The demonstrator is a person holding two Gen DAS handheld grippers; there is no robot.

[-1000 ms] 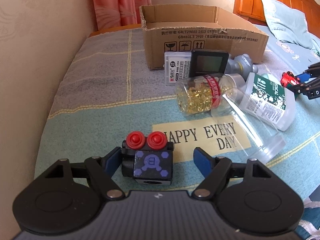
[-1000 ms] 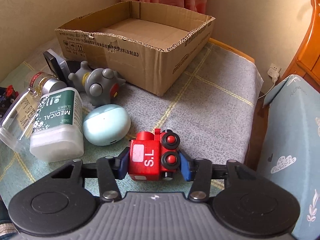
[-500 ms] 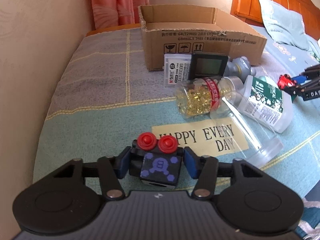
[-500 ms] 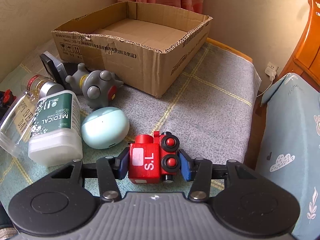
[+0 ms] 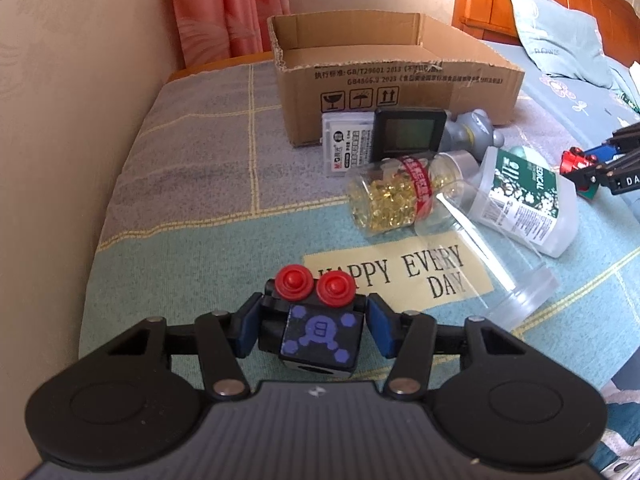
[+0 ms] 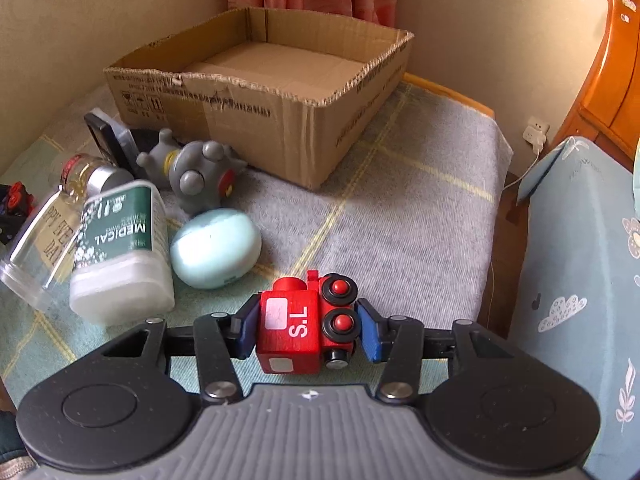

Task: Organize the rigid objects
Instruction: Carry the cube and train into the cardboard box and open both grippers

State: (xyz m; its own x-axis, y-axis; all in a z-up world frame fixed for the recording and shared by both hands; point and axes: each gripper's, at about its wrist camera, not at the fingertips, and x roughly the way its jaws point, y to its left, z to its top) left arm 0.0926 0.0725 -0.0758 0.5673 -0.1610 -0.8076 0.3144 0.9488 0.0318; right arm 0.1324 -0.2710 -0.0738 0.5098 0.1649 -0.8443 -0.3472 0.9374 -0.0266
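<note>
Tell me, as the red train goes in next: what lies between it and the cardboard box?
In the right wrist view, only bare blanket lies between the red train and the cardboard box.

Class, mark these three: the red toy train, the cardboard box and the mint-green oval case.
red toy train (image 6: 289, 323), right wrist view, on its S.L side panel
cardboard box (image 6: 248, 114), right wrist view, on its front wall
mint-green oval case (image 6: 215, 247), right wrist view, on its domed lid
</note>
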